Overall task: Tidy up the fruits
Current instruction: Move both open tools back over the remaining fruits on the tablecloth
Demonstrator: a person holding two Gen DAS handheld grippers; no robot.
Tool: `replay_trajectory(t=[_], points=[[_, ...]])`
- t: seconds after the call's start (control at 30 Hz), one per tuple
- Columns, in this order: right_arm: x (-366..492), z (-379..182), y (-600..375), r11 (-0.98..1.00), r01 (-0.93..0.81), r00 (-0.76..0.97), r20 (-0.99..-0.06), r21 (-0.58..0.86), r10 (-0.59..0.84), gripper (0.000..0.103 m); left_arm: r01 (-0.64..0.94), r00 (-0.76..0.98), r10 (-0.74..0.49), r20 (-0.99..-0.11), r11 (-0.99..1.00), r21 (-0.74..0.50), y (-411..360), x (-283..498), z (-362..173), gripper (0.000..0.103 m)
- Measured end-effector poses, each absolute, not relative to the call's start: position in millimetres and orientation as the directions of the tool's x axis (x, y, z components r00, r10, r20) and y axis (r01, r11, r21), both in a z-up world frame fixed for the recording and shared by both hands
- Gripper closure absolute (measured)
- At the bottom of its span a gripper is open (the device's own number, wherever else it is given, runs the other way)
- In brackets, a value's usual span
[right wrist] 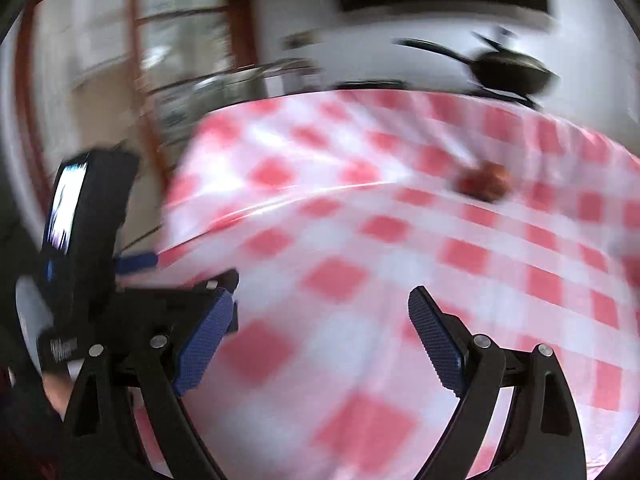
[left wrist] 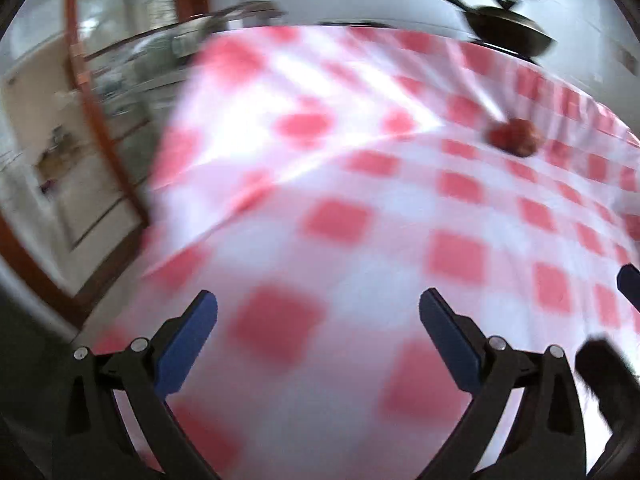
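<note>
Red-and-white checked cloth point(left wrist: 360, 208) covers the table; it looks thin and glossy, with a raised fold running across its middle and creases toward the far edge.

One fruit point(left wrist: 513, 136), reddish and too blurred to name, sits on the cloth near the far right edge, just beyond the fold. No other fruit and no bowl or basket shows in either view.

Left gripper point(left wrist: 318, 312): released, jaws spread wide, nothing between them, only cloth below. Right gripper point(right wrist: 320, 312): likewise released and empty, jaws wide apart. In the right view the left gripper sits close beside it at the near left corner.

Risks, as judged:
- Both views are heavily smeared, so aim at the fruit is poor; a hasty reach could knock it.
- The fruit is round and near the far edge; a nudge could roll it off the table.
- The slick cloth may slide or bunch if a fingertip drags it, carrying the fruit along.
- The two grippers are close together and could collide on a shared reach.

Room: a dark pan point(left wrist: 508, 28) with a long handle stands beyond the far edge on the right. A wood-framed glass cabinet point(left wrist: 100, 92) stands past the left edge. Pale wall behind.
</note>
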State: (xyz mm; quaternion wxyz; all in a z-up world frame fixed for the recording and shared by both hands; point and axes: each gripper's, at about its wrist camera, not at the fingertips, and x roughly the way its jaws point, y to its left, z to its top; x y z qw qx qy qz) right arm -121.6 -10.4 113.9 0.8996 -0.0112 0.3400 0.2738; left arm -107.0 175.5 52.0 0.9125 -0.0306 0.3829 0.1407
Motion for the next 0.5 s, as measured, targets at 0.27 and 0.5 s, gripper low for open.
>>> replay_trajectory(t=[0.27, 0.5], points=[[-10, 87, -97, 0.951, -0.239, 0.664, -0.681, 0.199, 0.309, 0.016, -0.118, 0.668, -0.001, -0.744, 0.987, -0.108, 116, 8, 28, 0.002], [73, 60, -142, 0.967, -0.106, 0.648, -0.722, 0.231, 0.243, 0.016, -0.052, 0.666, -0.177, -0.724, 0.958, -0.282, 117, 44, 21, 0.002]])
